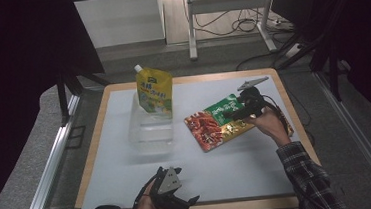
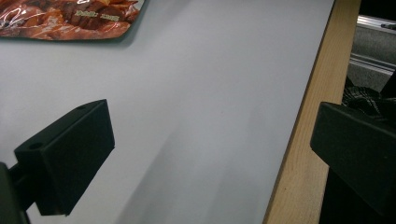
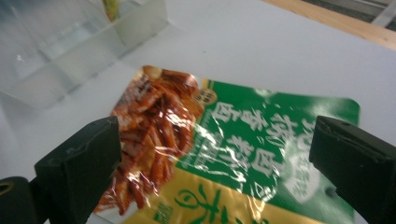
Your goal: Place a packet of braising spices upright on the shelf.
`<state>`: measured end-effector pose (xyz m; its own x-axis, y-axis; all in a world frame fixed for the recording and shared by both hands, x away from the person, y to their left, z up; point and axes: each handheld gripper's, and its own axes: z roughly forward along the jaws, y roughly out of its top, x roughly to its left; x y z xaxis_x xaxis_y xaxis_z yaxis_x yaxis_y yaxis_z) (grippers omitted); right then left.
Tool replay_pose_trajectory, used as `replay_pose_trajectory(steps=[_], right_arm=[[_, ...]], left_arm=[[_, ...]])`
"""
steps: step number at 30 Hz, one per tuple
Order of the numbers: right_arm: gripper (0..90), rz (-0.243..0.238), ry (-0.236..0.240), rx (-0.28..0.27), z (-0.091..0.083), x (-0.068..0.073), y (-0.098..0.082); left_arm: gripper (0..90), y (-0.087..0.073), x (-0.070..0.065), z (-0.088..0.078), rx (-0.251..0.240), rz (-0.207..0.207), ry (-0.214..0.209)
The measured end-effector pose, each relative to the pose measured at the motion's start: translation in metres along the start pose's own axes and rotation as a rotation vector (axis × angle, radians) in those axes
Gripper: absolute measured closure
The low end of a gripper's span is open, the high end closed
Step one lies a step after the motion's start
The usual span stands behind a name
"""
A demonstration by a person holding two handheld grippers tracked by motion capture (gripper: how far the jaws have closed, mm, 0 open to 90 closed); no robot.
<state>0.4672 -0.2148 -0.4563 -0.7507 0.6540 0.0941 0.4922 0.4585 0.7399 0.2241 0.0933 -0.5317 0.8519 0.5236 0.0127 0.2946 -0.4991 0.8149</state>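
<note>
The right gripper [image 3: 210, 154], jaws spread wide, is hovering over the glossy red-and-green foil snack packet [image 3: 219, 140], risking slippage on its slick, flat film at closure.

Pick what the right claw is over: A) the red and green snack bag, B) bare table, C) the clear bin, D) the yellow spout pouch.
A: the right claw hangs open over the snack bag, which lies flat on the table between its jaws.
</note>
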Motion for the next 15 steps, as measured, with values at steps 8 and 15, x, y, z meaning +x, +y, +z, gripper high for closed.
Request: replay_pose_trajectory(steps=[8, 15], right_arm=[[3.9, 0.032, -0.048, 0.05, -0.004, -0.015, -0.019], [11.6, 0.075, -0.092, 0.108, -0.006, -0.031, -0.036]], left_arm=[[0.0, 0.0, -0.001, 0.001, 0.001, 0.002, 0.001], [0.0, 0.0, -0.002, 0.001, 0.002, 0.009, -0.001]])
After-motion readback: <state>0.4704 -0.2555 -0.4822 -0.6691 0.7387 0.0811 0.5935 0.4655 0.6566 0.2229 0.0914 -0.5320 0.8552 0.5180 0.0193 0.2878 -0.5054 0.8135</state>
